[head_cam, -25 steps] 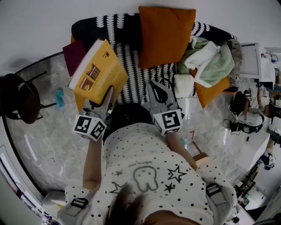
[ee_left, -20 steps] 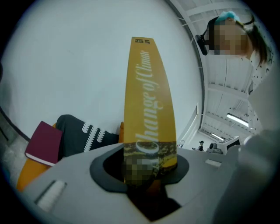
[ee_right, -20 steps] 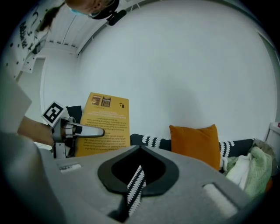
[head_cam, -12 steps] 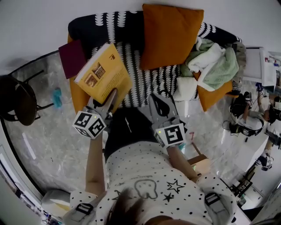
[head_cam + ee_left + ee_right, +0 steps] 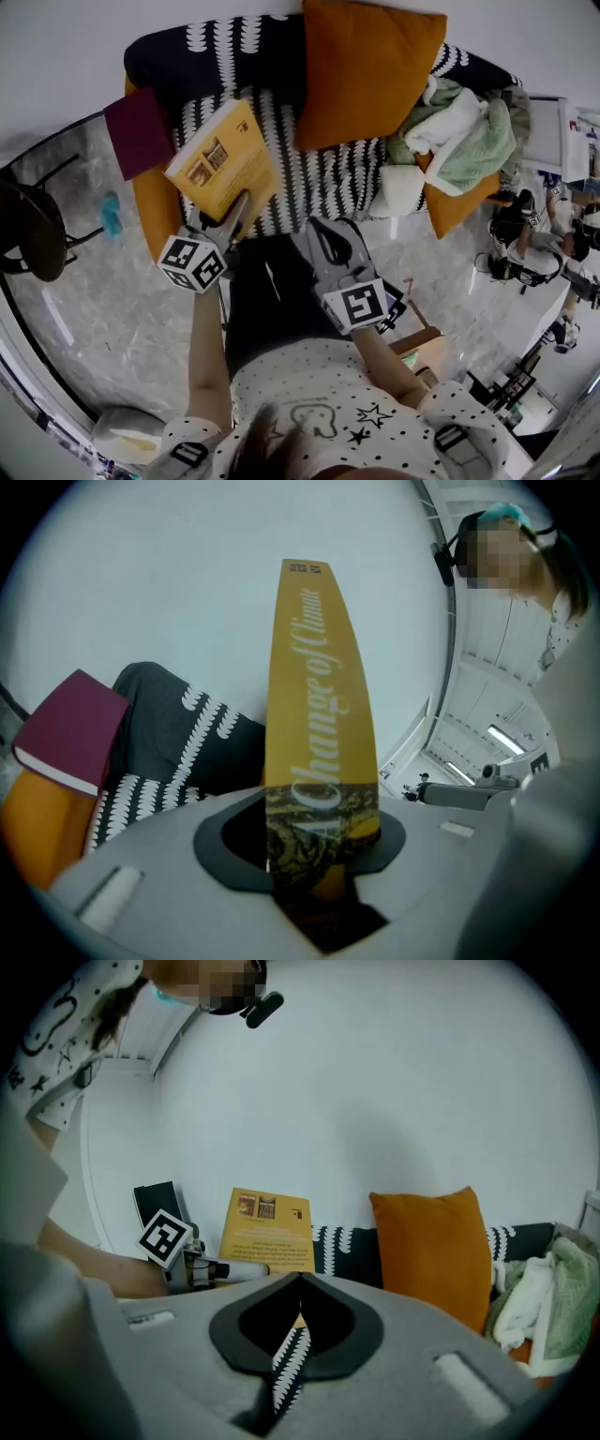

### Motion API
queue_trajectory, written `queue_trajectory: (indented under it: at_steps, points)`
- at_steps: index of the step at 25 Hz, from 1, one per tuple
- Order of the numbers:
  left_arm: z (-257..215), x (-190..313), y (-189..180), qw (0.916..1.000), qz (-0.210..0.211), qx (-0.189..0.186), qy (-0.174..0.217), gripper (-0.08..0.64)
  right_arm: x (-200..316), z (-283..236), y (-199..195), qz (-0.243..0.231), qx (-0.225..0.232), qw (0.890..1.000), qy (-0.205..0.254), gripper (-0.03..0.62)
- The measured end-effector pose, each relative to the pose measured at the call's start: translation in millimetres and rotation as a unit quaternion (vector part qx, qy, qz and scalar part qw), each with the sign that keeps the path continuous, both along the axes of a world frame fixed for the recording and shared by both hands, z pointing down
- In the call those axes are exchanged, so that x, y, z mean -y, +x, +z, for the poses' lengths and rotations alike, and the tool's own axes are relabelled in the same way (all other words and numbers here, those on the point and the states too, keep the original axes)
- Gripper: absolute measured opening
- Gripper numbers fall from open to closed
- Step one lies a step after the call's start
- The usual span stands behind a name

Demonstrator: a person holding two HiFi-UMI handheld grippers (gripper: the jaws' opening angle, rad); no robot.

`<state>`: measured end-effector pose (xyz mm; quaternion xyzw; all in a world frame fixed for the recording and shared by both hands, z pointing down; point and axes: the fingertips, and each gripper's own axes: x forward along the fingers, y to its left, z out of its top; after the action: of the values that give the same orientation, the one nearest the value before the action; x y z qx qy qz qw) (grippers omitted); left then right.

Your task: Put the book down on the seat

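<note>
The yellow book (image 5: pixel 217 167) is held by its lower edge in my left gripper (image 5: pixel 239 204), which is shut on it. It hangs tilted over the left part of the black-and-white patterned sofa seat (image 5: pixel 323 178); whether it touches the seat I cannot tell. In the left gripper view the book's spine (image 5: pixel 319 696) stands up from between the jaws of my left gripper (image 5: pixel 319 808). From the right gripper view the book's back cover (image 5: pixel 267 1230) shows left of the cushion. My right gripper (image 5: pixel 317 230) hovers at the seat's front edge, shut and empty.
An orange cushion (image 5: pixel 370 70) leans on the sofa back. A maroon book (image 5: pixel 139 131) rests on the left armrest. A pile of clothes (image 5: pixel 455 127) covers the sofa's right end. A black stool (image 5: pixel 33 230) stands at the left on the floor.
The left gripper has come down with the book, which is now lower over the seat's left part. The right gripper has sunk a little too.
</note>
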<state>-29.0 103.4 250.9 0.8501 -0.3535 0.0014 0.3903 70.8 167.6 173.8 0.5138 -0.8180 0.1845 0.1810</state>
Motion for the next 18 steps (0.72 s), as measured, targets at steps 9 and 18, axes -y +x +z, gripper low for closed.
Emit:
queue_trajectory:
  at_steps: [9, 18]
  points:
    - [47, 17, 6, 0.9988, -0.017, -0.031, -0.034, 0.150, 14, 35, 6, 0.018, 0.007, 1.000, -0.011, 0.000]
    - [98, 19, 19, 0.9979, -0.004, -0.027, -0.059, 0.150, 8, 69, 5, 0.021, 0.013, 0.999, -0.041, 0.000]
